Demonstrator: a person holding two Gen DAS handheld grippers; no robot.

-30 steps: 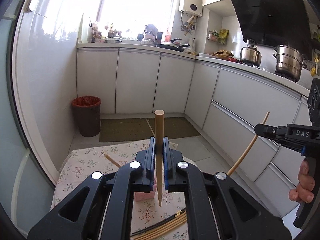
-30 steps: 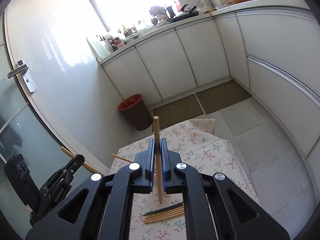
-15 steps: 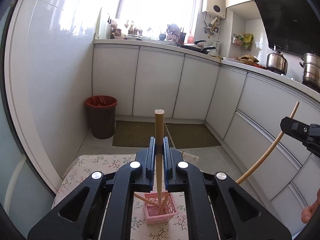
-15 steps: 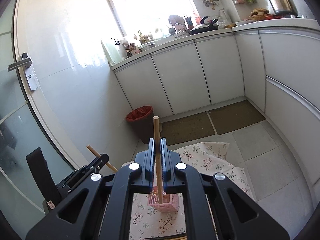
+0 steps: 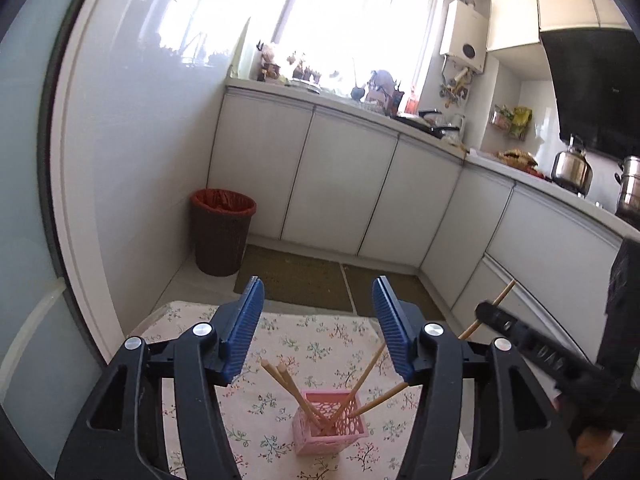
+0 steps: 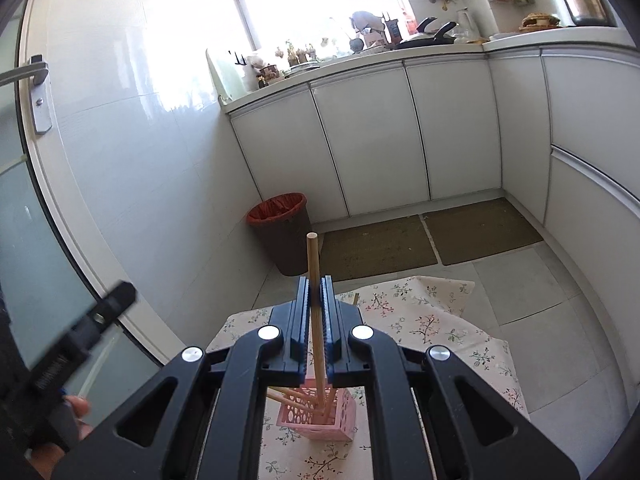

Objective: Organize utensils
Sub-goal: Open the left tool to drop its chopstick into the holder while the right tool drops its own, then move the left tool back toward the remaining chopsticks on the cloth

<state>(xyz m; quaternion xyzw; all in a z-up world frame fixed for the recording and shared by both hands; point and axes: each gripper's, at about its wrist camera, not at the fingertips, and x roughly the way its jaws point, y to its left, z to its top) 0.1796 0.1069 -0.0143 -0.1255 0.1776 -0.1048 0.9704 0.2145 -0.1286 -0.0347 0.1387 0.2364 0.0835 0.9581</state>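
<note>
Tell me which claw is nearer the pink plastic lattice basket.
Right. The right claw lowers its wooden chopstick into the pink plastic lattice basket; the left claw, opening and empty, hangs above it.

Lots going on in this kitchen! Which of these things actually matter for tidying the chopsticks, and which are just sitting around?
Part of the job:
- pink basket on the flowered tablecloth
- chopsticks in the basket
- chopstick pinched in the right gripper
- left gripper, fingers opening, nothing between them

Just lying about:
- bin
- floor mats
- kettle
- frying pan
</note>
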